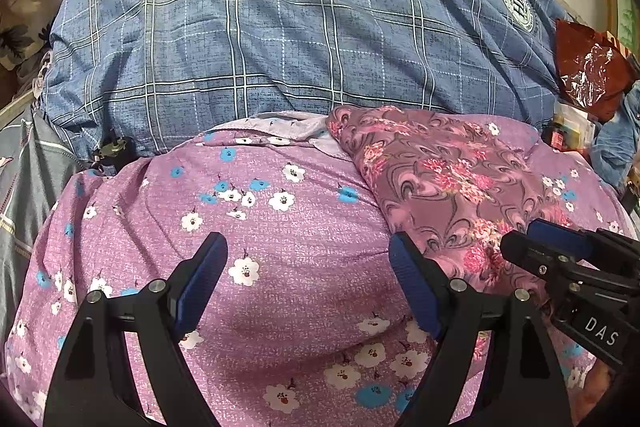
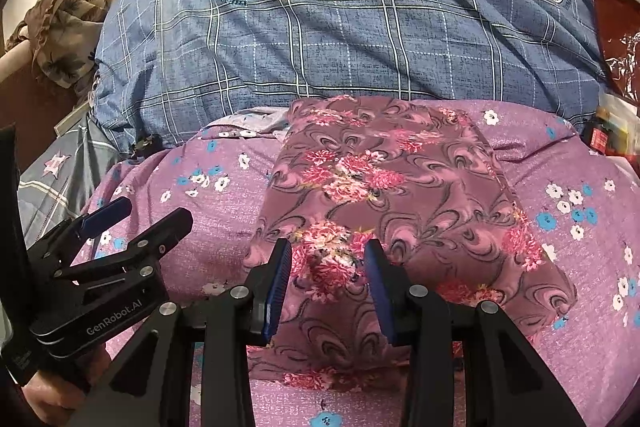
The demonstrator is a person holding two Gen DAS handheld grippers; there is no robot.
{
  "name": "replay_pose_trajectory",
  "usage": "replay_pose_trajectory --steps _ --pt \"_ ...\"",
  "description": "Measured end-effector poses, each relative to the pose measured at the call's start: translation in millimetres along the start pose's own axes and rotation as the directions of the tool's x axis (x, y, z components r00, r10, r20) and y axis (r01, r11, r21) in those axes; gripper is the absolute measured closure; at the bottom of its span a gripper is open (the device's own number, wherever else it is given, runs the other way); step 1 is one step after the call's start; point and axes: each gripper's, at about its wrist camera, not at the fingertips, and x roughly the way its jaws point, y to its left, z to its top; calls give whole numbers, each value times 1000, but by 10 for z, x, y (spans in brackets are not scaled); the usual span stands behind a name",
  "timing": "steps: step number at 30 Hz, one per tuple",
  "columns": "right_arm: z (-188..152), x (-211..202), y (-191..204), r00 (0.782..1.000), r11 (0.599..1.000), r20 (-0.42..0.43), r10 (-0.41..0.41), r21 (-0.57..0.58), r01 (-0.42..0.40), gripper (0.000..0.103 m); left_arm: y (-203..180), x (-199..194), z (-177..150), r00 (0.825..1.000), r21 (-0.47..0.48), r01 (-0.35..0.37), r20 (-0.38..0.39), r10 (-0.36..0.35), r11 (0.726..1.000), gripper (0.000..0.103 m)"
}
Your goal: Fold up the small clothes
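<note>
Your floral garment (image 2: 384, 203) lies flat as a tidy rectangle on the purple flowered bedsheet (image 2: 580, 267), just in front of the blue checked quilt (image 2: 340, 39), so it looks already folded, or nearly so. Your right tool (image 2: 327, 267) hangs over its near edge with the jaws partly apart and nothing between them, probably because it is ready to pinch that edge. Your left tool (image 1: 308, 259) is wide apart and also empty, kept beside the garment over the bare sheet, I think so that it does not disturb the fold.
</note>
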Motion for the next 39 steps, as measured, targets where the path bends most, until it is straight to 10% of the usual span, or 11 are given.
replay_pose_trajectory --steps 39 --pt "6 -187 -261 988 987 38 -149 -56 151 63 -302 96 -67 1000 78 -1 -13 2 997 20"
